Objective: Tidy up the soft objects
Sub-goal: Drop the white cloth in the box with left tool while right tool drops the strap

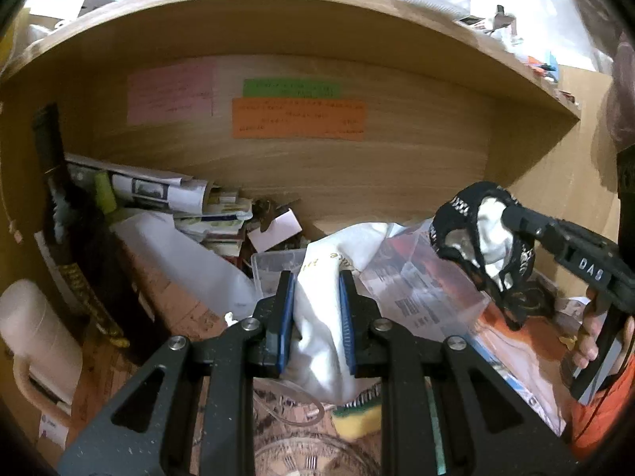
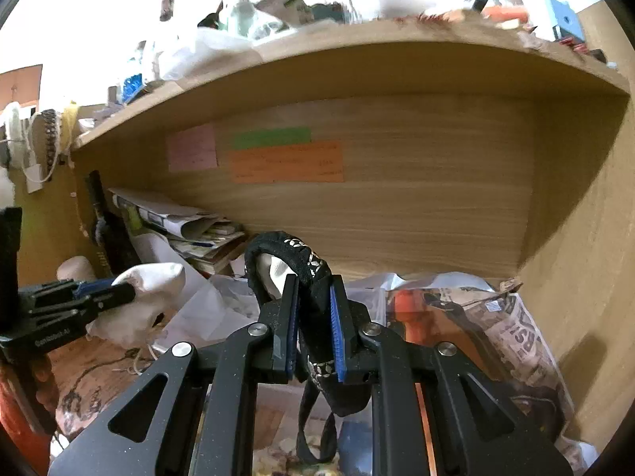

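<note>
Below the orange note (image 1: 298, 119) on the wooden shelf back, the left gripper (image 1: 316, 313) clamps a white cloth pouch (image 1: 321, 341). To its right, the right gripper (image 2: 313, 329) pinches a black patterned fabric pouch (image 2: 313, 277), both raised over the clutter.

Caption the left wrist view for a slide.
Left gripper clamps white cloth; right gripper holds black pouch under the shelf.

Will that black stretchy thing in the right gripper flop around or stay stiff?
Probably floppy: the black fabric item droops below the right gripper, and its straps dangle loose. It looks light, since a pinch holds it. The fabric bunches between the fingers, so it likely won't slip easily.
</note>
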Demonstrator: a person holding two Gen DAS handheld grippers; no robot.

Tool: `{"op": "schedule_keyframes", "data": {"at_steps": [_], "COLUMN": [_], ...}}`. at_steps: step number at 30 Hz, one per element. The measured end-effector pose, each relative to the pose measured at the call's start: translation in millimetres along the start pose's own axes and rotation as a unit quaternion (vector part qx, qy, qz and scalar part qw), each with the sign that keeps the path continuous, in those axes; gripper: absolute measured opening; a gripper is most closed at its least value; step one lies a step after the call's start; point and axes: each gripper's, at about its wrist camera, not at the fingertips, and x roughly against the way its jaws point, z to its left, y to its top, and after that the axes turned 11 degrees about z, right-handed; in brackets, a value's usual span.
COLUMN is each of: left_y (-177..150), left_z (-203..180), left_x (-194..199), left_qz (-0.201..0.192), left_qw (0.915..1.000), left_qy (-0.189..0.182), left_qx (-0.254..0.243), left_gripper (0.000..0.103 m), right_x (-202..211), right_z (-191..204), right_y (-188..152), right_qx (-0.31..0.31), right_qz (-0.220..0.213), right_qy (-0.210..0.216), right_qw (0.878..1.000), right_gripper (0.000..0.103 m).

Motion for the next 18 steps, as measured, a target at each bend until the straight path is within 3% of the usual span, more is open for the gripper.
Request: {"op": "schedule_keyframes", "data": {"at_steps": [8,18], "left_y": [15.4,12.1], "left_z": [-2.8,-10.4], "left_x": [-44.1,-110.4], "left_qz": [0.033,0.108], "left_qw": [0.9993,0.9939], "left_qy": [0.018,0.020], "left_qx": [0.001,-0.007], "left_gripper": [0.021,0.021], "right_x": [-46.3,-95.2], "right_z": [1.9,-1.1], "right_y": [4.0,-5.1], "right_qx": [0.014,0.020], "right_qz": [0.039,0.104], "right_qy": [-0.028,-0.031], "right_qw": [0.999,0.994], "right_gripper": [0.013,0.013]}}
